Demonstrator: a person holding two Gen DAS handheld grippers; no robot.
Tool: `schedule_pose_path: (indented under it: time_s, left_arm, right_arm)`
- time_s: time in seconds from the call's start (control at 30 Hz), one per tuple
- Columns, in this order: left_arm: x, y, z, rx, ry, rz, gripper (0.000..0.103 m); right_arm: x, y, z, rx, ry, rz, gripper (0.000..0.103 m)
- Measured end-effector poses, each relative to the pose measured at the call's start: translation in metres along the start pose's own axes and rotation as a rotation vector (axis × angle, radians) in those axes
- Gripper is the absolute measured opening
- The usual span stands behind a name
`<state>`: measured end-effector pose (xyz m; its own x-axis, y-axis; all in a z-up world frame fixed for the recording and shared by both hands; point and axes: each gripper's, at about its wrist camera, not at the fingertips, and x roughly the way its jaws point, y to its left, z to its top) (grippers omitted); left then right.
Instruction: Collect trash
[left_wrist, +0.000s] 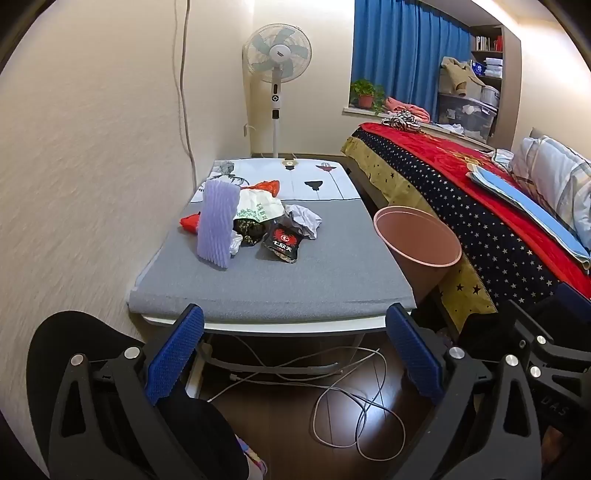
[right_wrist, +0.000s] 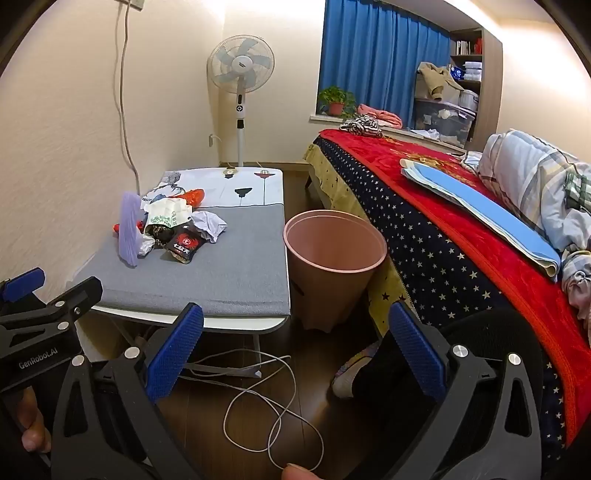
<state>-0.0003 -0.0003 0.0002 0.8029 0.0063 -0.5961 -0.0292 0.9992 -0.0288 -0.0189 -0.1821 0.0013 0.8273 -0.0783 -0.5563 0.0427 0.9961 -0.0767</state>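
Both claws, the left gripper (left_wrist: 295, 354) and right gripper (right_wrist: 295, 354), gape wide and empty near the table edge, trash pile (left_wrist: 255, 221) untouched far-left on the table (left_wrist: 273, 291), pink bin (right_wrist: 334, 254) empty to its right, nothing collected yet.

- The left wrist view looks forward and downward from near the low table's (left_wrist: 273, 295) front edge.
- The right wrist view faces likewise, further right.
- The 2 views share table, pink bin (right_wrist: 334, 258), bed (right_wrist: 461, 236), fan (left_wrist: 277, 55).
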Motion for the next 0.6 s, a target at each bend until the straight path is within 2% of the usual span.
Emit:
schedule_pose_path:
  time_s: [0.6]
  left_arm:
    - [0.0005, -0.0020, 0.0027, -0.002, 0.008, -0.003, 0.095]
  right_arm:
    - [0.0006, -0.0001, -0.0004, 0.010, 0.004, 0.007, 0.098]
